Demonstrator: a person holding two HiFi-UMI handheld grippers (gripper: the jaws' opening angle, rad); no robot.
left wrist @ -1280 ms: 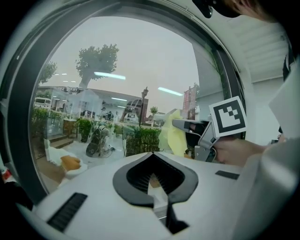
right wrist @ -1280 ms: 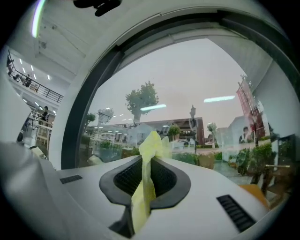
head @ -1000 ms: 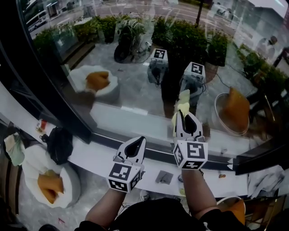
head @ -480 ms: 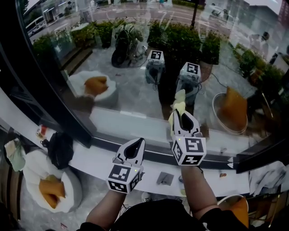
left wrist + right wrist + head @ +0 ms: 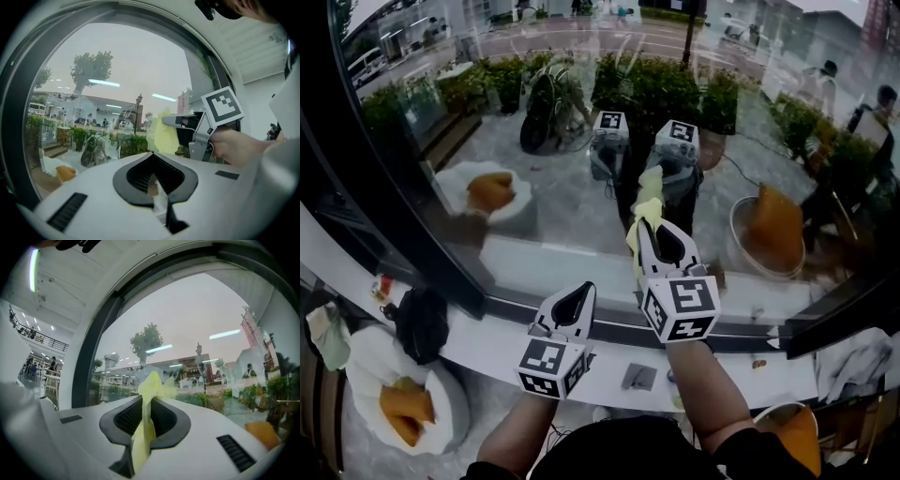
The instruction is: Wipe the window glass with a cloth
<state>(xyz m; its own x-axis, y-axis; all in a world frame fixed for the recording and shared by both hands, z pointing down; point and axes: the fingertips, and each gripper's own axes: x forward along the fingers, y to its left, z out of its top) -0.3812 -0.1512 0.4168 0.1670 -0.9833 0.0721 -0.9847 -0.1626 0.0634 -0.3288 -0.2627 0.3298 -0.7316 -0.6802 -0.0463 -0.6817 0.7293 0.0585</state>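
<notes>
The window glass fills the upper head view. My right gripper is raised against it, shut on a yellow cloth that sticks out past the jaw tips and meets the pane. In the right gripper view the cloth runs between the closed jaws of the right gripper. My left gripper hangs lower, above the sill, shut and holding nothing. The left gripper view shows its own left gripper closed, and the right gripper with the cloth beyond it.
A white sill runs under the glass, with a black frame post on the left. A black bag lies on the sill's left part. Below stands a white seat with an orange cushion. Both grippers are mirrored in the pane.
My right gripper has slid up and to the left along the glass with the yellow cloth. The left gripper has barely moved.
</notes>
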